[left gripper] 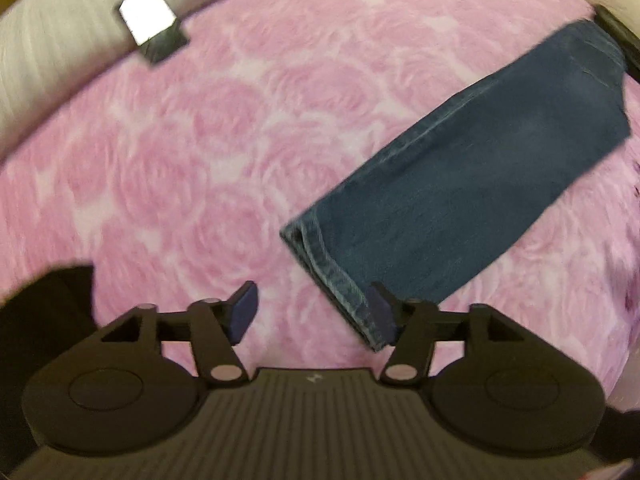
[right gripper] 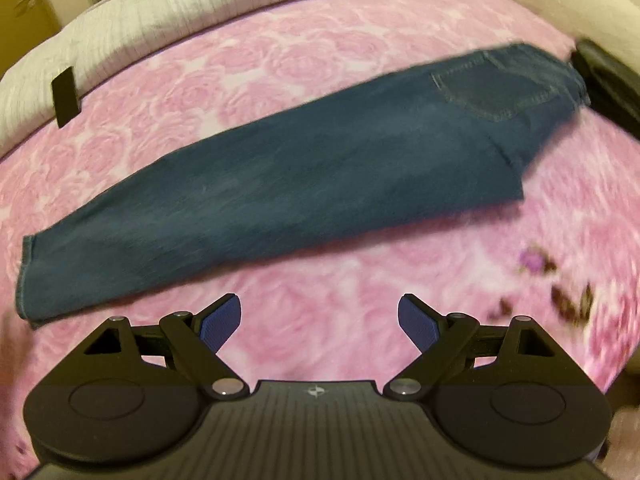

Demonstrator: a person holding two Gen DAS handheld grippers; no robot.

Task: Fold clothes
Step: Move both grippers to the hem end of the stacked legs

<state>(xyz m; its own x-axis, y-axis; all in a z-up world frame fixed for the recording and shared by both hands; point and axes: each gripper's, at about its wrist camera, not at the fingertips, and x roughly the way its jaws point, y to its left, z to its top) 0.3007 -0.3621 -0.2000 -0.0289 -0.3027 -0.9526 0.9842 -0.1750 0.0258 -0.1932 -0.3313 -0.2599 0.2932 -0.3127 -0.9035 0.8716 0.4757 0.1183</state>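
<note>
Dark blue jeans [left gripper: 460,192] lie flat on a pink rose-patterned blanket [left gripper: 180,140], folded lengthwise with one leg on the other. In the right wrist view the jeans [right gripper: 300,176] stretch from the hem at the left to the waist and a back pocket [right gripper: 492,88] at the right. My left gripper [left gripper: 312,314] hovers above the blanket, open and empty; the hem end of the legs [left gripper: 328,264] lies just beyond its right finger. My right gripper [right gripper: 320,322] is open wide over bare blanket [right gripper: 360,280], short of the jeans' near edge, holding nothing.
A dark phone-like slab [left gripper: 150,28] lies at the far edge beside a white ribbed quilt [left gripper: 60,20]; the right wrist view shows the slab [right gripper: 66,96] too. A black object [right gripper: 608,80] sits past the waistband. Dark printed motifs [right gripper: 568,300] mark the blanket at right.
</note>
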